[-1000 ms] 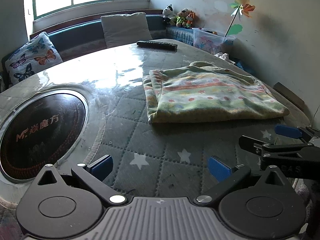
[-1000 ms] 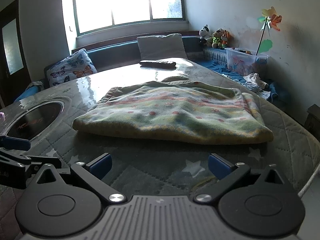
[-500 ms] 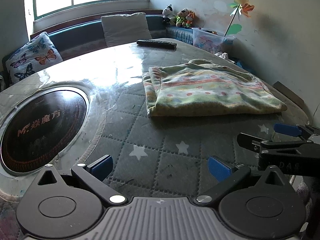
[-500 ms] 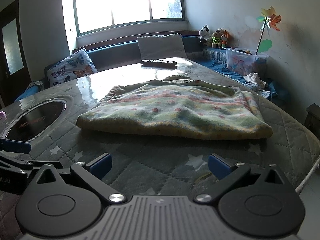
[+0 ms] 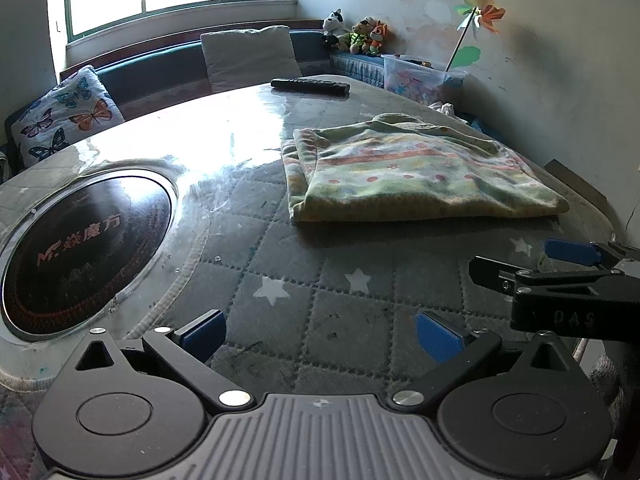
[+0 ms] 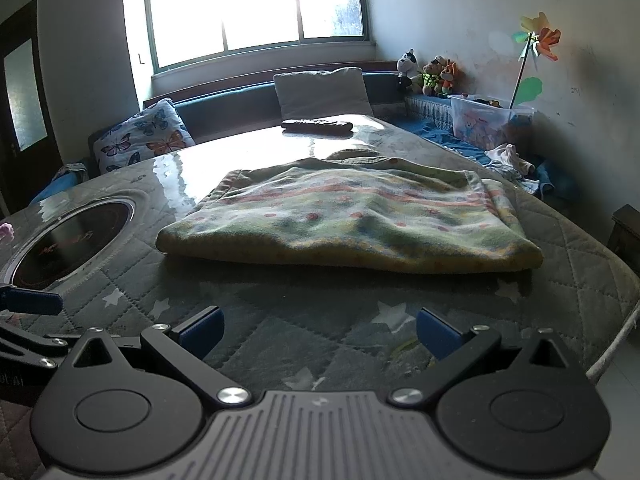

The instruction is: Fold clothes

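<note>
The table (image 5: 280,312) under its quilted, star-printed cover filled most of both views, and on its far right part lay our garment (image 6: 352,220), a striped and dotted fleece already folded into a thick rectangle. We judged it soft, light and limp: it would sag if lifted by one point, and its layers could slide apart. We thought the best hold was at the two near corners of the folded edge, pinching through all layers. A remote control (image 5: 310,86) lay well beyond it. Our left gripper (image 5: 320,332) and right gripper (image 6: 320,330) both hovered low over the near table edge, level, side by side, aimed at the garment, well apart from it. Both sets of fingers stood wide apart, holding nothing.
</note>
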